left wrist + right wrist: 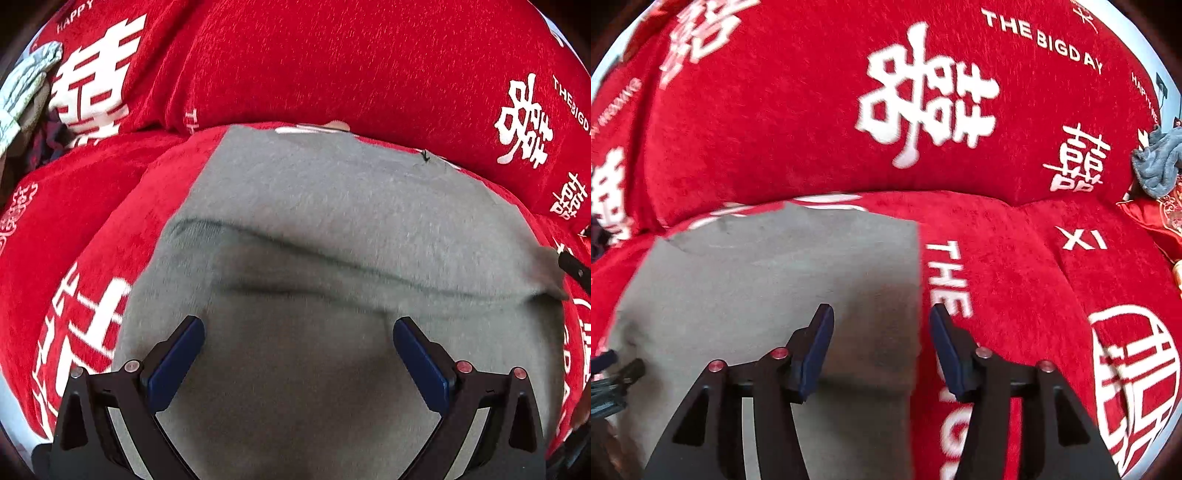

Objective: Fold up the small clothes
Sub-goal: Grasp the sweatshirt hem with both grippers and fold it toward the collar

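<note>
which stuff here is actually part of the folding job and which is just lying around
In the job:
- grey garment, lying on the sofa with a fold across it
- left gripper, open above it
- right gripper, open over its right edge

Lying about:
- red sofa cover
- grey fleece cloth
- pale patterned cloth

We are holding the left gripper (298,334) above the grey garment (332,229), its blue-padded jaws standing wide apart with nothing between them. The garment is lying on the red sofa cover (332,62), a fold creasing it just beyond the gripper.
</note>
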The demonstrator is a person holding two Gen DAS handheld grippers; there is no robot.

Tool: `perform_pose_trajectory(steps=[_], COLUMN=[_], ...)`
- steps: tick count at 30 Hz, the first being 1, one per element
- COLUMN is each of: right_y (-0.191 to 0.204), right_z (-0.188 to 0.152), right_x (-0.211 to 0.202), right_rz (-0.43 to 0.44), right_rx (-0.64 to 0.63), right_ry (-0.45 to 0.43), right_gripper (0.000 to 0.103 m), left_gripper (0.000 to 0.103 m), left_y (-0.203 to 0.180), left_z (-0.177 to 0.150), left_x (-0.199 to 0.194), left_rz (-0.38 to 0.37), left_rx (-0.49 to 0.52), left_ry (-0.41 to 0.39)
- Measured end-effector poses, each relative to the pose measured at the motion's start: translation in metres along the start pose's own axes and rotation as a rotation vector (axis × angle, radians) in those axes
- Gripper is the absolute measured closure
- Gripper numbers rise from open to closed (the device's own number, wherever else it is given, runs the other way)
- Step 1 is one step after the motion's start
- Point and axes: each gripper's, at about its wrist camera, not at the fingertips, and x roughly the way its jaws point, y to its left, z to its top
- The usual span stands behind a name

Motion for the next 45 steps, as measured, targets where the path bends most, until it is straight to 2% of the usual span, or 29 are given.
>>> perform_pose_trajectory(steps=[3, 4, 6, 8, 10, 11, 15, 22, 25, 36, 39, 41, 43, 45], right_y=[0.031, 0.043, 0.067, 0.082, 0.092, 0.093, 0.085, 0.080, 0.077, 0.059, 0.054, 0.045, 0.028, 0.009], right_z=[-0.018, -0.027, -0.044, -0.058, -0.068, -0.071, -0.090, -0.147, -0.164, -0.194, -0.204, -0.209, -0.214, -0.219], right_x=[-0.014, -0.011, 0.000, 0.012, 0.006, 0.005, -0.008, -0.045, -0.056, -0.081, -0.091, -0.096, -0.105, -0.109], right_rz=[0.076, 0.095, 0.126, 0.111, 0.052, 0.047, 0.067, 0.077, 0.078, 0.117, 0.113, 0.092, 0.055, 0.032], right_rx=[-0.067, -0.095, -0.147, -0.182, -0.215, -0.211, -0.168, -0.216, -0.240, -0.336, -0.357, -0.344, -0.293, -0.213], right_ry=[0.020, 0.038, 0.099, 0.153, 0.093, 0.098, 0.046, -0.069, -0.089, 0.032, 0.076, 0.135, 0.120, 0.131], right_gripper=[0.040, 0.040, 0.040, 0.039, 0.032, 0.032, 0.025, 0.022, 0.022, 0.019, 0.019, 0.019, 0.019, 0.019], left_gripper=[0.000, 0.000, 0.000, 0.000, 0.000, 0.000, 0.000, 0.000, 0.000, 0.000, 0.000, 0.000, 0.000, 0.000], left_y=[-0.005, -0.012, -0.021, -0.026, -0.026, -0.024, -0.020, -0.014, -0.009, 0.002, 0.013, 0.032, 0.058, 0.082], left_z=[-0.007, -0.009, -0.012, -0.016, -0.021, -0.025, -0.044, -0.088, -0.103, -0.136, -0.144, -0.150, -0.157, -0.160], left_x=[0.001, 0.001, -0.001, 0.001, -0.002, -0.005, -0.017, -0.043, -0.050, -0.067, -0.076, -0.084, -0.089, -0.085], left_rz=[0.023, 0.044, 0.039, 0.037, 0.042, 0.036, 0.020, 0.011, -0.001, -0.083, -0.123, -0.110, -0.086, -0.113], left_rx=[0.030, 0.065, 0.107, 0.133, 0.131, 0.131, 0.149, 0.158, 0.160, 0.302, 0.320, 0.289, 0.216, 0.129], left_ry=[0.006, 0.009, 0.002, 0.022, 0.010, 0.006, -0.027, -0.137, -0.147, -0.014, 0.050, 0.036, 0.031, 0.055])
